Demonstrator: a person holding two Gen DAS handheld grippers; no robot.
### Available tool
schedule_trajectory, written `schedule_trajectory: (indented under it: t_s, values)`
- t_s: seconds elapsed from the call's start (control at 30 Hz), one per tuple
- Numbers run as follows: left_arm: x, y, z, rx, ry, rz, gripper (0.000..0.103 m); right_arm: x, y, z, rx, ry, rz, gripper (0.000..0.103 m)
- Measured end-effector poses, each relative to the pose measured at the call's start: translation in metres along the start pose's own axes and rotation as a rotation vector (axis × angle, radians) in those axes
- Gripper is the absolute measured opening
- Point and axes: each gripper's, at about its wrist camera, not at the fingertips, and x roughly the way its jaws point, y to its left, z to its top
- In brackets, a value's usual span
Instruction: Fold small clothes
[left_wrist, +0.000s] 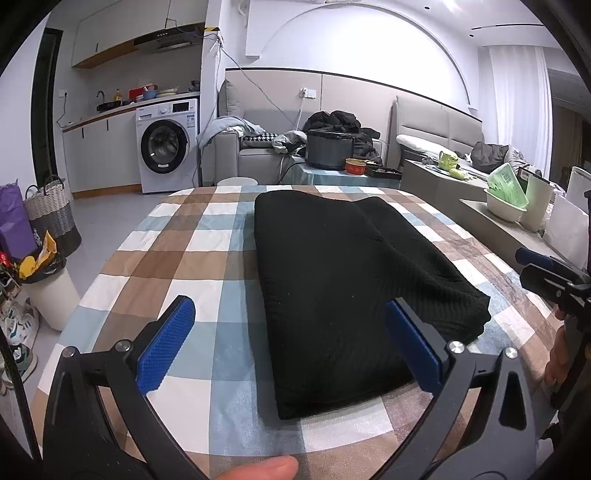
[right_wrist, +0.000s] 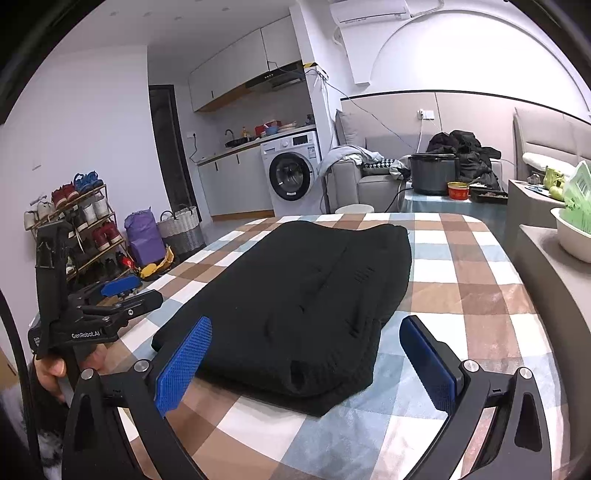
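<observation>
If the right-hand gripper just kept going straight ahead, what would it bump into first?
Most likely the black folded garment. The right gripper is open, with the garment's near edge lying between its fingers on the checked tablecloth. Its height above the cloth is hard to judge.

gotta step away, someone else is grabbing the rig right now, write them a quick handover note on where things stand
Left gripper: open, holding nothing, hovering over the near end of the black garment.
Right gripper: open, holding nothing, at the garment's near right corner.
The garment lies flat on the checked tablecloth, already folded into a long rectangle with layered edges.
Done: the lengthwise folds, judging by the stacked layers.
Left: probably one more fold end to end, then set it aside. No other small clothes show on the table.
</observation>
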Motion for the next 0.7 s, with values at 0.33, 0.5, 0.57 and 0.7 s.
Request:
schedule_trajectory:
  t_s: [0.33,0.5,0.57,0.7]
  values:
    - [0.006,0.008,-0.001,-0.029,0.014,-0.001,0.102,-0.002,-0.006,0.000,0.016,-0.023,0.011,0.103]
    - [0.005,0.010,-0.001,-0.030,0.007,0.002,0.102,-0.003,-0.005,-0.001,0.007,-0.023,0.013,0.103]
    - [0.005,0.010,-0.001,-0.023,0.002,0.003,0.102,-0.003,-0.004,-0.001,0.002,-0.023,0.012,0.103]
    - [0.006,0.009,-0.002,-0.019,-0.001,0.001,0.102,-0.002,-0.003,0.000,-0.009,-0.021,0.010,0.103]
